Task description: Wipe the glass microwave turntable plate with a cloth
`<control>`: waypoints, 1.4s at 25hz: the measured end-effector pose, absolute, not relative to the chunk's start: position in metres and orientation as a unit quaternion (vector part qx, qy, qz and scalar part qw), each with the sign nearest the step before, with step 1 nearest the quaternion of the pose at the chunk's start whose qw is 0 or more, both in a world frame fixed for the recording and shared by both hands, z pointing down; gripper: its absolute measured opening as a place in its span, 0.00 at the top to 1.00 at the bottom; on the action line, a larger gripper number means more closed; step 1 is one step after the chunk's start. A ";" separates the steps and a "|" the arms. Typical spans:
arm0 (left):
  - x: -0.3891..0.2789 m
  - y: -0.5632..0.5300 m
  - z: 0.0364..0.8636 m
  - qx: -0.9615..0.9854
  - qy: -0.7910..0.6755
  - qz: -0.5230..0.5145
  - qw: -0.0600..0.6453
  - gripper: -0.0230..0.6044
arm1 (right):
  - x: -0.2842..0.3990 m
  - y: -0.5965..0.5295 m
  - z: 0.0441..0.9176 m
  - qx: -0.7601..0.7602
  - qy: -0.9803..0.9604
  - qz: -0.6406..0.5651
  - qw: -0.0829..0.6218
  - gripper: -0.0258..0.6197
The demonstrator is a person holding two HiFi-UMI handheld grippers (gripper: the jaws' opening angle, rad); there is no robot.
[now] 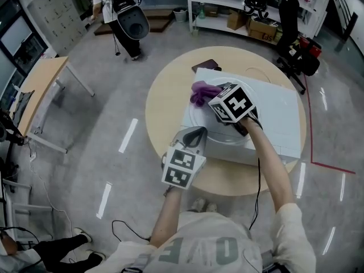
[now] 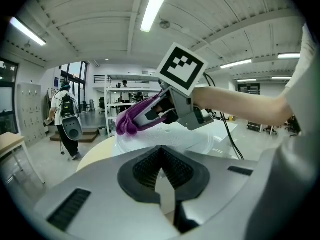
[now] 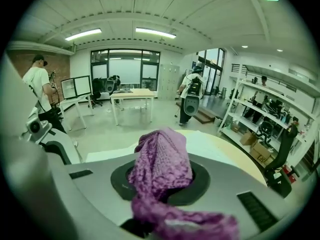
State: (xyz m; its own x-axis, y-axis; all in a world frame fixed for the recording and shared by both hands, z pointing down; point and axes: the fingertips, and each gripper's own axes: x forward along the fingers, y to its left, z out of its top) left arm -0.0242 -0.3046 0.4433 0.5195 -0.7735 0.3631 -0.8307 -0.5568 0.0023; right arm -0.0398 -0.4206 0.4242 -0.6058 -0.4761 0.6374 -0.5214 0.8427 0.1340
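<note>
Round table (image 1: pixel 162 104): right gripper (image 1: pixel 214 98) jaws clamp purple cloth (image 1: pixel 199 91) on plate (image 1: pixel 198 121).

Counting 2 grippers: left gripper (image 1: pixel 192 136), right gripper (image 1: pixel 211 97). Counting 2 marker cubes, 1 per gripper: left cube (image 1: pixel 183 168), right cube (image 1: pixel 233 102). Tallying 1 purple cloth (image 1: pixel 200 91), 1 glass plate (image 1: pixel 222 134), 1 white slab (image 1: pixel 273 112), 1 round counter (image 1: pixel 165 101), 1 dark flat item (image 1: pixel 206 65). Noting in bkgd 1 wooden side table (image 1: pixel 40 81), 1 shelf unit (image 1: pixel 250 4), 2 cardboard boxes: box one (image 1: pixel 236 20), box two (image 1: pixel 263 28). Spotting 2 bystanders: 1 person w/ backpack (image 1: pixel 122 10), 1 pair of legs (image 1: pixel 62 248).
</note>
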 end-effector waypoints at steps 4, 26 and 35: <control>-0.025 -0.305 0.444 0.867 -0.463 0.160 0.089 0.96 | -0.027 -0.447 0.420 0.313 -0.883 0.033 0.347 0.89; -0.026 -0.309 0.446 0.856 -0.481 0.175 0.074 0.96 | 0.111 -0.455 0.416 0.459 -0.826 0.067 0.320 0.89; -0.023 -0.311 0.447 0.855 -0.481 0.176 0.074 0.96 | 0.153 -0.408 0.417 0.480 -0.813 0.064 0.325 0.89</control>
